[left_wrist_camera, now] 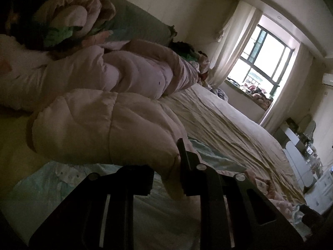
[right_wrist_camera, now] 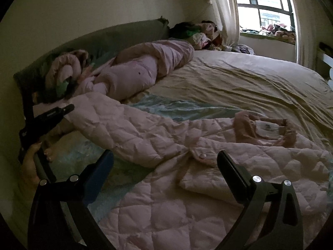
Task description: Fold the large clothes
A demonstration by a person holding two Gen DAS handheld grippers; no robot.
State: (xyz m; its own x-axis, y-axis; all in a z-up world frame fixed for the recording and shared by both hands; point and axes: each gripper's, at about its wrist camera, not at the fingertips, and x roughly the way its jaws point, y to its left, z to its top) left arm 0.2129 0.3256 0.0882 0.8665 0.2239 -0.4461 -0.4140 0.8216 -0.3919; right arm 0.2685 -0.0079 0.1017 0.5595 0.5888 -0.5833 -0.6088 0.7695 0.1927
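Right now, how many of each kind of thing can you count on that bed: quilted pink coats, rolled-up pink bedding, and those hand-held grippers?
Quilted pink coats: 1, spread out, the pink coat.
Rolled pink bedding bundles: 2, the long roll and the small roll.
Grippers: 2, the left gripper shut on the coat's sleeve, the right gripper open above the coat.
Total: 5.

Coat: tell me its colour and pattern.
Pale pink, diamond-quilted coat; clearest in the right wrist view.
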